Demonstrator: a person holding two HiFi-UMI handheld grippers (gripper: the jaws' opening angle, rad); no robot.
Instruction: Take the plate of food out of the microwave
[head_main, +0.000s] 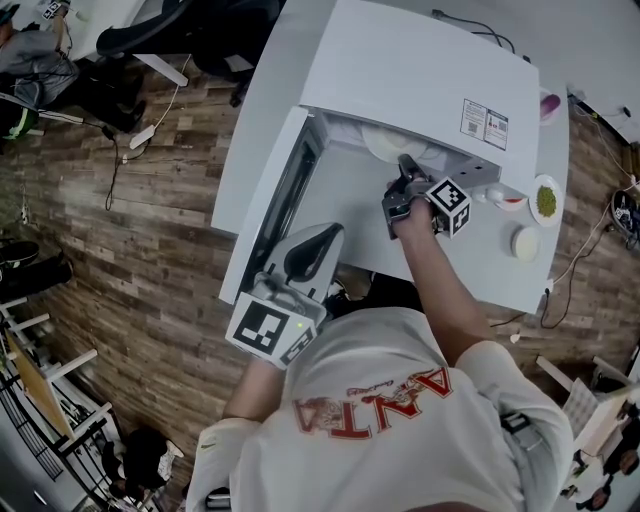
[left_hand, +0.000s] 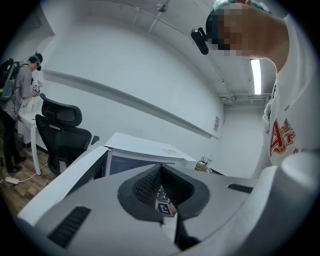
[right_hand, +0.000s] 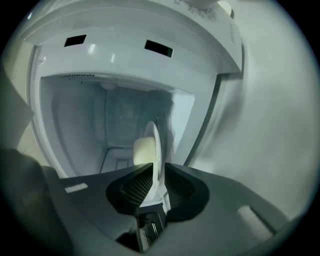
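**Item: plate of food, removal from microwave. Status: part done.**

- **Microwave** (head_main: 420, 70): stands on the white table (head_main: 520, 275). Its door (head_main: 255, 200) is swung fully open to your left, so the opening step is done.
- **Plate** (right_hand: 156, 145): white and seen edge-on in the right gripper view. A pale lump of food (right_hand: 142, 150) sits on it. In the head view the plate lies at the mouth of the cavity, mostly under the microwave's top, so it is not yet out.
- **Right gripper** (right_hand: 157, 176): you have it at the cavity mouth. Its jaws are nearly together and pinch the near rim of the plate, one pad on each face. The grip is narrow and takes only the rim.
- **Left gripper** (left_hand: 160, 170): you hold it low, close to your body and just beside the free end of the door. Its jaws are pressed together with nothing between them, and it touches nothing.
- **Also on the table**: right of the microwave, a small dish of something green (head_main: 546, 199) and a small white dish (head_main: 525, 243), both well clear of the door side.

**Done:** door open, plate rim taken.
**Left, by my judgement:** you need to draw the plate out level, past the cavity lip, and set it on a bare part of the table. The food could slide if the plate tips.
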